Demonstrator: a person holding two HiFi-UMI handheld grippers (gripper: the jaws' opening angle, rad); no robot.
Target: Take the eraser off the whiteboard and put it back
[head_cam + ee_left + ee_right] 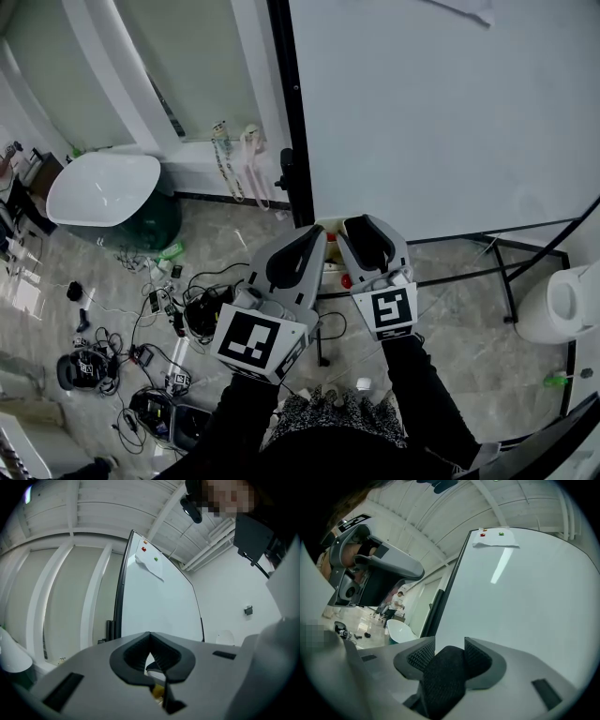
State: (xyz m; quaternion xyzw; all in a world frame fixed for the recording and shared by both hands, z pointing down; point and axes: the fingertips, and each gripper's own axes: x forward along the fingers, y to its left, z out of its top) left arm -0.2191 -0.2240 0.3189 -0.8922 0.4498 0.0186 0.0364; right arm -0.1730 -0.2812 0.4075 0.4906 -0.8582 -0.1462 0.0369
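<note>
Squarely between the ribbed black pads of the grey right gripper [450, 641] sits the black, coarse-textured block eraser [443, 677], pinched from both sides close in front of the large white black-framed whiteboard [525, 588]. Whether it touches the board is unclear. Alongside, the grey left gripper [150, 633] has its jaws pressed together at the tips, holding nothing.

In the head view the whiteboard [441, 112] is running off the top and right edges, the paper sheet [466, 9] is being cut by the top edge, and the left gripper [317, 231] and right gripper [367, 221] are partly covering a small red thing [346, 279], too small to name. In the right gripper view the dark eraser [443, 681] is running, blurred, off the bottom edge. In the left gripper view a yellow thing [157, 692] behind the jaws is showing too blurred to identify.
</note>
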